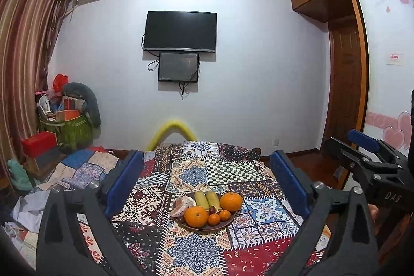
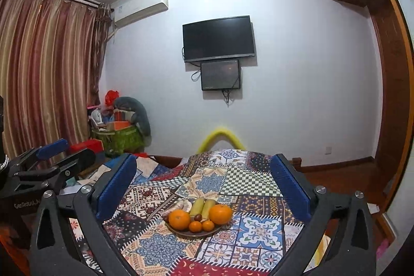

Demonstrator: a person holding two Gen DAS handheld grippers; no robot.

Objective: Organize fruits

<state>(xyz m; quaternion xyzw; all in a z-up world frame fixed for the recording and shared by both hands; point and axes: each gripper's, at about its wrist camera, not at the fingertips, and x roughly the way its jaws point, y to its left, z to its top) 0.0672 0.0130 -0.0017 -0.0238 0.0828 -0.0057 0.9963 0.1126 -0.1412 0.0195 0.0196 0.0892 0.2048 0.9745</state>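
A brown plate [image 1: 192, 226] sits on a patchwork-cloth table [image 1: 196, 172]. It holds two large oranges [image 1: 196, 216], two small tangerines [image 1: 214, 219], two yellow-green bananas [image 1: 207, 199], a dark date [image 1: 212, 210] and a peeled fruit in a bag [image 1: 183, 206]. My left gripper [image 1: 207, 180] is open and empty, held back above the plate. My right gripper [image 2: 204, 185] is open and empty, also short of the plate [image 2: 192, 233], oranges [image 2: 220, 214] and bananas [image 2: 203, 206]. The right gripper shows in the left wrist view [image 1: 362, 146]; the left gripper shows in the right wrist view [image 2: 51, 154].
A yellow chair back [image 1: 172, 132] stands behind the table's far edge. A pile of bags and boxes [image 1: 67, 120] sits by the striped curtain [image 1: 23, 56] at left. A TV [image 1: 180, 31] hangs on the wall. A wooden wardrobe [image 1: 344, 74] is at right.
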